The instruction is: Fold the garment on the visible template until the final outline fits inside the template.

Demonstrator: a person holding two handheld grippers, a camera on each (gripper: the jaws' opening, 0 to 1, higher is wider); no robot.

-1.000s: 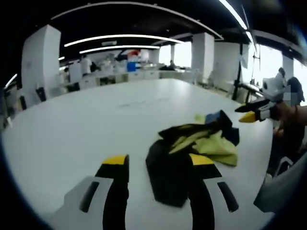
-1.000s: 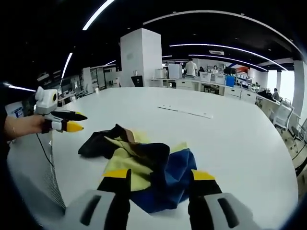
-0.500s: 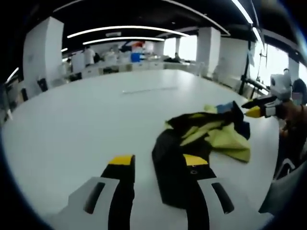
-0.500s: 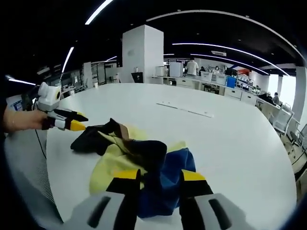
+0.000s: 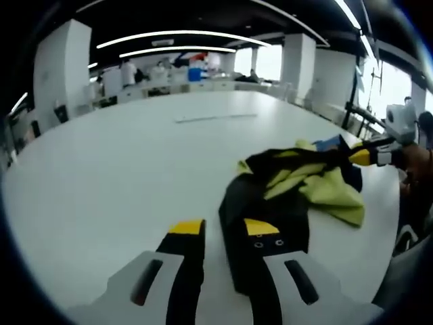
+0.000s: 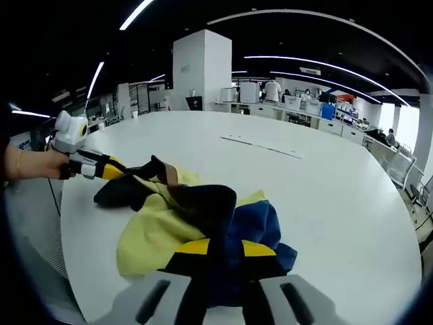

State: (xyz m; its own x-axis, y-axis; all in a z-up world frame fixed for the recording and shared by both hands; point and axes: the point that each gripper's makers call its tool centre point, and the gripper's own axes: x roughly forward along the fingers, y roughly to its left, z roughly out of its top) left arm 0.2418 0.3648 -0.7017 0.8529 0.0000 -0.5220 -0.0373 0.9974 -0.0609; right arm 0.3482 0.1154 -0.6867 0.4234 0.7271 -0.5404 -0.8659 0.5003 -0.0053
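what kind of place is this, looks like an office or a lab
Most likely a large open-plan office or lab floor. A big white table holds the crumpled garment, long strip lights run across a dark ceiling, and people stand at desks with monitors in the background, beyond a white pillar.

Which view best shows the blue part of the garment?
The right gripper view: the garment's blue part lies broad just past the right gripper. In the left gripper view it is a small sliver behind the yellow folds.

Bright ceiling light strips [image 5: 177,35] glare overhead; fisheye edges curve, slightly soft.
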